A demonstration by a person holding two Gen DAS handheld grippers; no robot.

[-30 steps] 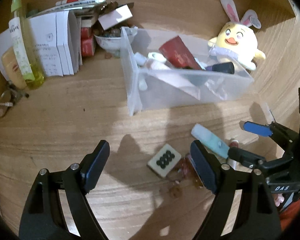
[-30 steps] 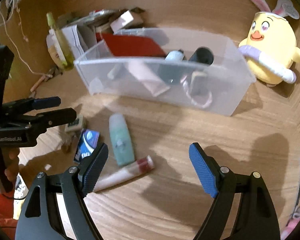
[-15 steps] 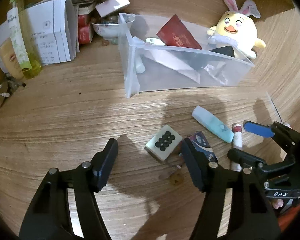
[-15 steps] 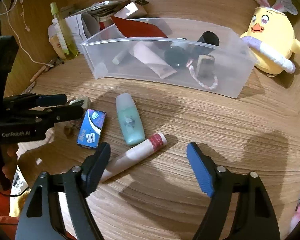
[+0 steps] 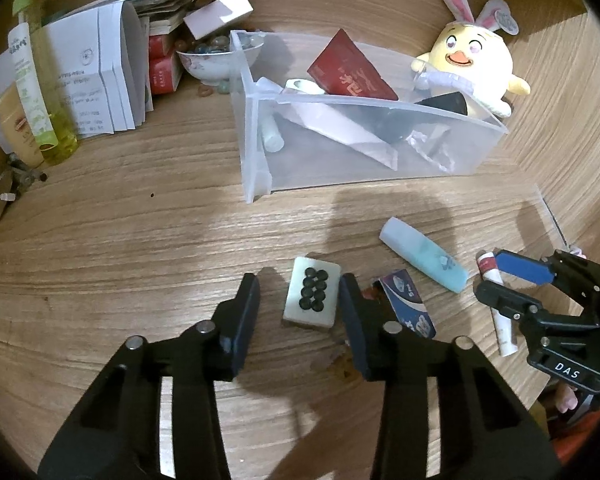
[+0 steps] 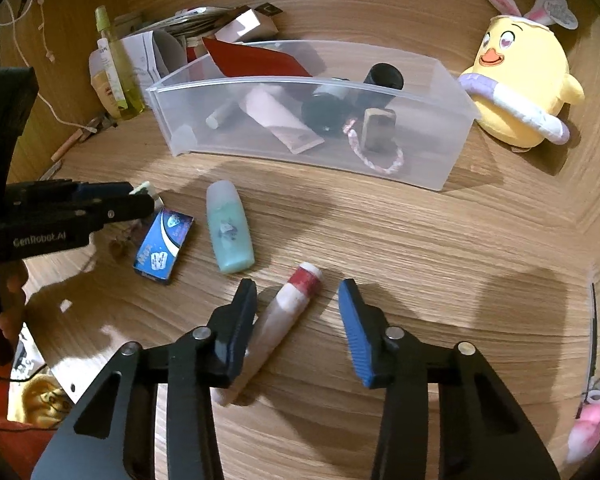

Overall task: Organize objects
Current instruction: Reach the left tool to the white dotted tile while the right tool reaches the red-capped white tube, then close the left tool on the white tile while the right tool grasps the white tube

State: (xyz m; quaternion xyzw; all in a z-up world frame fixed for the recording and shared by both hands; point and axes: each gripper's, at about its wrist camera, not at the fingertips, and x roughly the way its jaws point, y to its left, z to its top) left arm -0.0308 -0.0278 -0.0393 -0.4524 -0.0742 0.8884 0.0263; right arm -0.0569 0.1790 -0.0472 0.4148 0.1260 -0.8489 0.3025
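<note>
Left wrist view: left gripper point(image 5: 300, 300) jaws, just closing, straddle the stiff, slick mahjong tile point(image 5: 311, 298), not yet clamped; grip its long edges.

Matt wood-grain tabletop point(image 5: 100, 248), frosted translucent plastic bin point(image 6: 440, 160), plush yellow cloth chick point(image 6: 524, 80), smooth glossy mahjong tile point(image 5: 311, 298), glossy printed cardboard box point(image 6: 162, 246), translucent teal plastic bottle point(image 6: 230, 232), matt black plastic gripper fingers point(image 5: 240, 312), folded white paper leaflets point(image 5: 96, 76)

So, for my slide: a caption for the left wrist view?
Left gripper, jaws just closing, straddles a mahjong tile on the wooden table.
</note>
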